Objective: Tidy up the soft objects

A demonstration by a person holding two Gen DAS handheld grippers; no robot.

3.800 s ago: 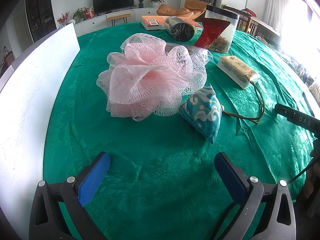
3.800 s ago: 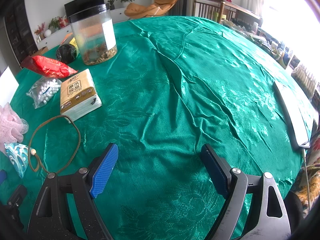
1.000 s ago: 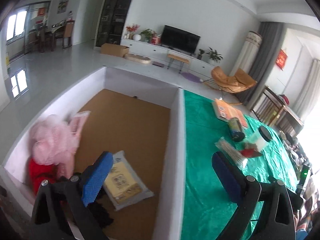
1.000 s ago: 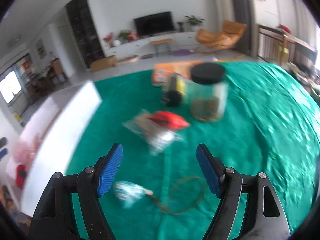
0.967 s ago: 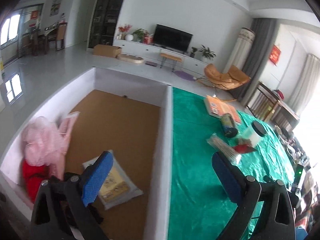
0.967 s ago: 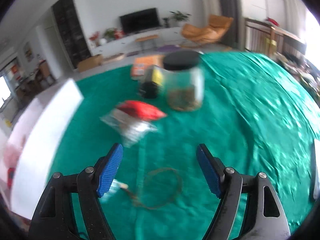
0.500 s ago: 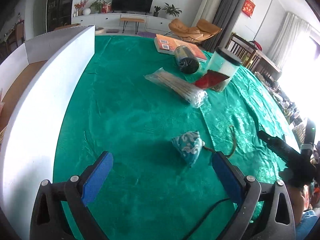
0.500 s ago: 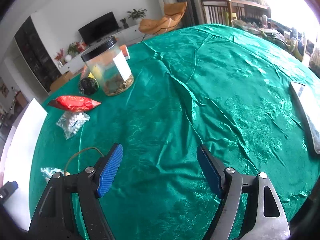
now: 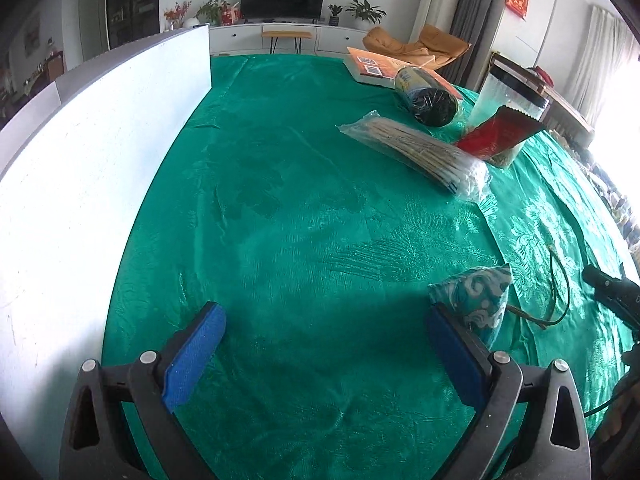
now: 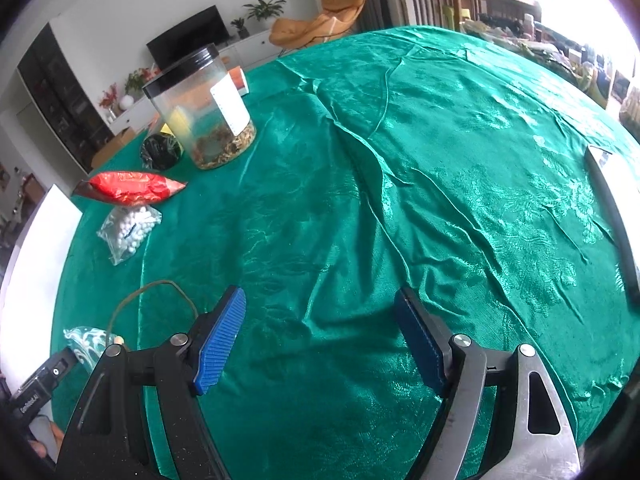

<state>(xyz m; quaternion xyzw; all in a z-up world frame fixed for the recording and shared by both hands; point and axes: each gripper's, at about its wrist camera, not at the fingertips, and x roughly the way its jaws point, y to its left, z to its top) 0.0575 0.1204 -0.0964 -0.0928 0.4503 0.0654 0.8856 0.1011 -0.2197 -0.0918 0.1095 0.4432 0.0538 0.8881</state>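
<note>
The right finger of the left tool is covering the lower corner of the patterned pouch, which is lying on the green desk just beyond it, outside the gap. Both tools are standing wide open, holding nothing; the right tool is hovering over bare cloth, the pouch well to its left.

Glossy green cloth covers the table; the sachet is patterned fabric.
</note>
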